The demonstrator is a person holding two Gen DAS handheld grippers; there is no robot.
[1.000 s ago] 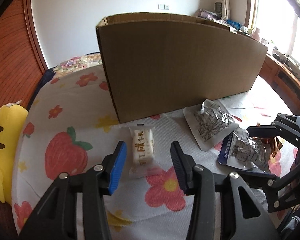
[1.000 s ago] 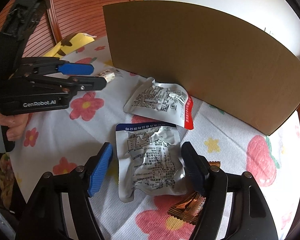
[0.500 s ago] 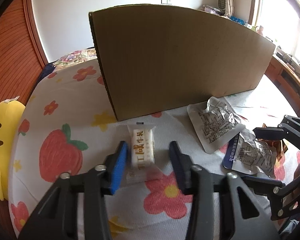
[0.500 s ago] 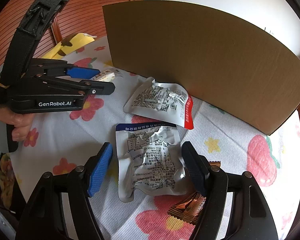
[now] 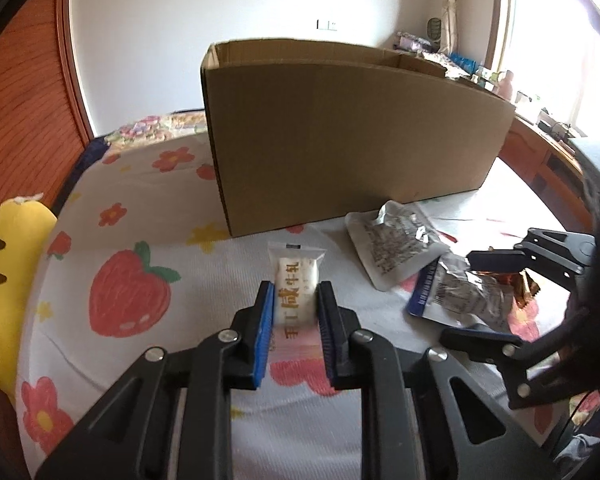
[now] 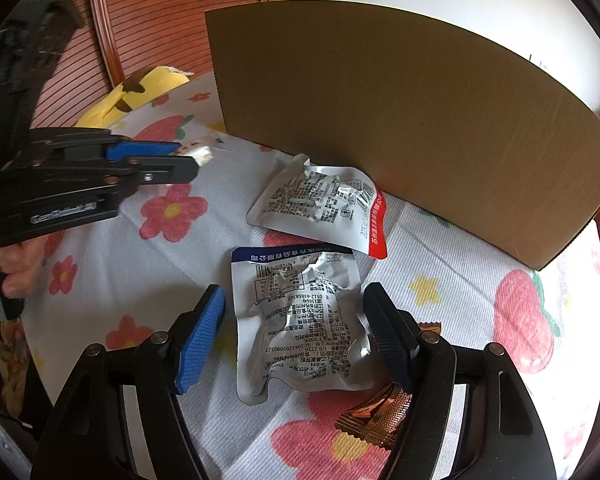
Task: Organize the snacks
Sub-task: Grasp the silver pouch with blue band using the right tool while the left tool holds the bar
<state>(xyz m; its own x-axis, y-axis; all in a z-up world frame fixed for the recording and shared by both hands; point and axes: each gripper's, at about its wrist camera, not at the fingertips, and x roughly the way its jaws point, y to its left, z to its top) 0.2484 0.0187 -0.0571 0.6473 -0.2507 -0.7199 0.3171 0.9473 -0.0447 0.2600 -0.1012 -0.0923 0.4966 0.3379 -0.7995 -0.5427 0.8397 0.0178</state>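
My left gripper (image 5: 296,300) is shut on a small white snack packet (image 5: 295,280) with yellow lettering and holds it just above the flowered bedsheet; it also shows in the right wrist view (image 6: 198,154). My right gripper (image 6: 294,312) is open, its fingers on either side of a silver pouch with a blue edge (image 6: 300,316) that lies flat. A second silver pouch with a red edge (image 6: 320,204) lies beyond it. A gold-wrapped snack (image 6: 374,420) lies under my right finger. An open cardboard box (image 5: 340,132) stands behind the snacks.
A yellow plush toy (image 5: 8,280) lies at the left edge of the bed. A wooden wall panel (image 6: 160,12) stands behind it. A cluttered wooden desk (image 5: 540,136) runs along the window on the right.
My left gripper closed on the white packet and lifted it slightly, and the camera rose so the box's open top shows. My right gripper has not moved.
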